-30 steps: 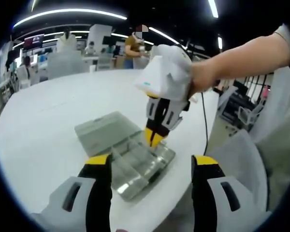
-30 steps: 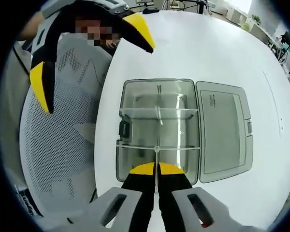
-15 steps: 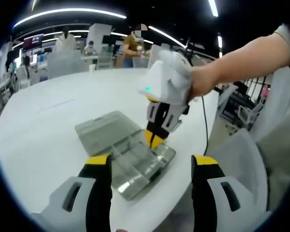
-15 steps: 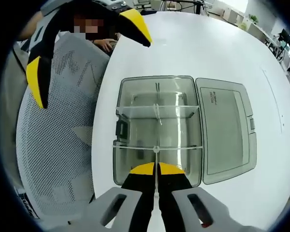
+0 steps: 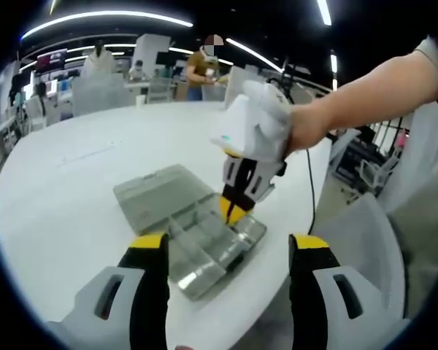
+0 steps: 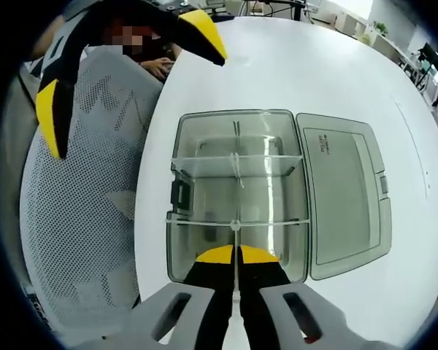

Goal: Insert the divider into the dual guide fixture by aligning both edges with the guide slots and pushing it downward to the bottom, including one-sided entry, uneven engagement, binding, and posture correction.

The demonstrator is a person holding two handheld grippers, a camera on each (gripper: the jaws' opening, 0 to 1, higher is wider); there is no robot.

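Divider, a thin clear strip, stands on edge between the closed yellow tips of the right hand-held gripper, at the near wall of the clear fixture box on the white table. Beside the box lies its open lid. The left hand-held gripper hovers close by with its jaws wide apart and nothing between them.

Round white table, mesh chair, ceiling strip lights beyond

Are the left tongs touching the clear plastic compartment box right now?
Apart. In the left gripper view the open left tongs hang nearer the camera than the clear plastic compartment box. In the right gripper view their yellow tips sit off over the mesh chair.
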